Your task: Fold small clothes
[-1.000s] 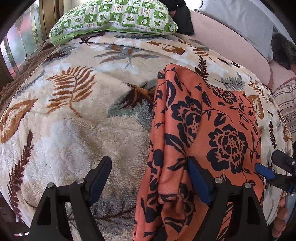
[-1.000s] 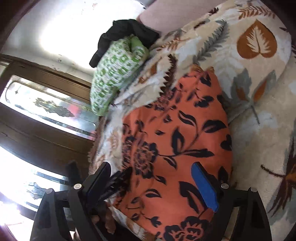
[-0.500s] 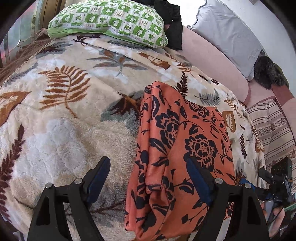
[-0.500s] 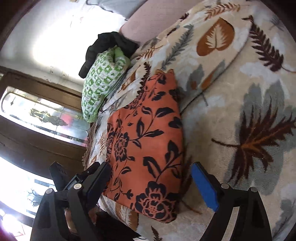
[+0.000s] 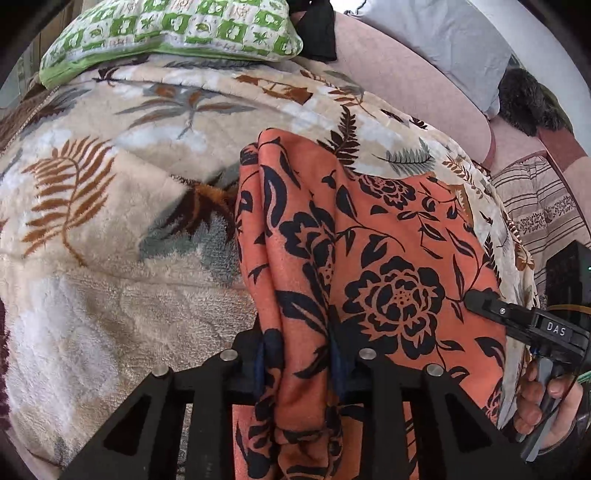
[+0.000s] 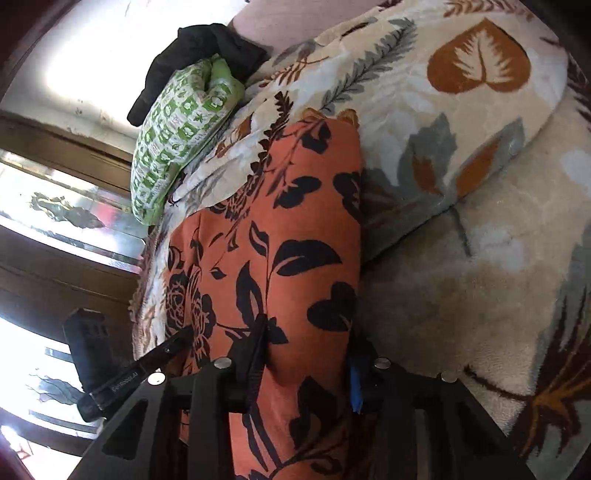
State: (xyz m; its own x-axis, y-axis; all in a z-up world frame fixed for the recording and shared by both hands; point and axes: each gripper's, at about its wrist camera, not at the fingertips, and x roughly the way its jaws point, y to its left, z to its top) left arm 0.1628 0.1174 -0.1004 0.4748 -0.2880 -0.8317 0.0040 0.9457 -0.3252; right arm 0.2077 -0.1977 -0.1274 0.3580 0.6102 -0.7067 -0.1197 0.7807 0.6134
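An orange cloth with black flowers (image 5: 388, 258) lies folded lengthwise on a leaf-patterned blanket (image 5: 110, 277). My left gripper (image 5: 297, 354) has the bunched left corner of the cloth's near edge between its jaws, which are closing, and the pads press on the fabric. In the right wrist view the same cloth (image 6: 295, 221) runs away from me. My right gripper (image 6: 306, 350) pinches its near right corner as its jaws close. The right gripper's tip (image 5: 480, 299) shows at the cloth's right edge, held by a person's hand (image 5: 543, 402).
A green-and-white patterned pillow (image 5: 177, 29) and a black garment (image 5: 317, 33) lie at the far end of the bed. A grey cushion (image 5: 443, 44) and striped fabric (image 5: 535, 206) are at the right. Dark wooden window frames (image 6: 55, 258) stand beyond the bed's left side.
Both grippers stood wide open over the cloth's near end. They have come in on its two near corners and their jaws have narrowed onto the fabric.
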